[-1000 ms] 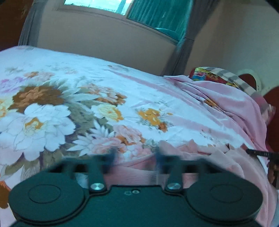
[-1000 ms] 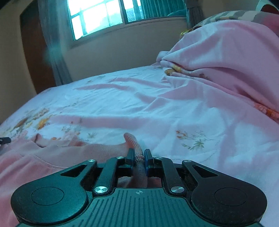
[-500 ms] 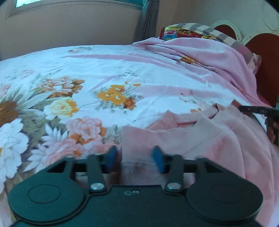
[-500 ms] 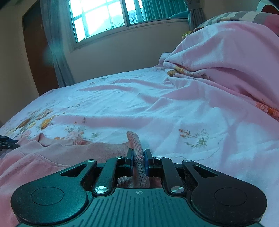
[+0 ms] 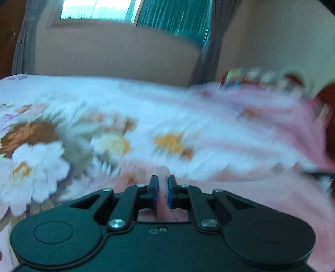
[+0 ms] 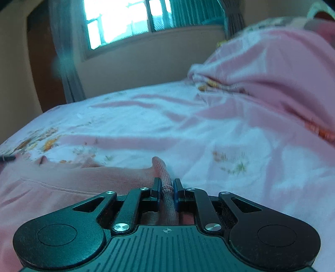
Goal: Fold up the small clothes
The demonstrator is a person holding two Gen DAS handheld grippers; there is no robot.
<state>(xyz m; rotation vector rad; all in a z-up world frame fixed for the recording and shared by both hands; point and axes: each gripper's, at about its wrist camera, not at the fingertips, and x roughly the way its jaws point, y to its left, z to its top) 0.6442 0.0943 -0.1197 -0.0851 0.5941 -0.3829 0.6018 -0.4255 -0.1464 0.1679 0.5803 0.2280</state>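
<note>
A small pink garment point(image 5: 261, 194) lies spread on the floral bedsheet point(image 5: 104, 117). My left gripper point(image 5: 160, 184) is shut on a ribbed edge of the pink garment; this view is blurred by motion. My right gripper point(image 6: 167, 186) is shut on a ribbed cuff of the same pink garment point(image 6: 62, 180), which stretches away to the left over the sheet point(image 6: 188, 134). The other gripper's tip shows at the far left edge of the right wrist view point(image 6: 7, 158).
A bunched pink blanket point(image 6: 272, 69) rises at the right of the bed, with a colourful pillow point(image 5: 247, 77) behind it. A wall with a window point(image 6: 125, 18) and curtains point(image 6: 67, 62) stands beyond the bed's far edge.
My left gripper was open over the garment's edge and has closed on it, and its view has swung left. My right gripper has kept its hold on the cuff, hardly moving.
</note>
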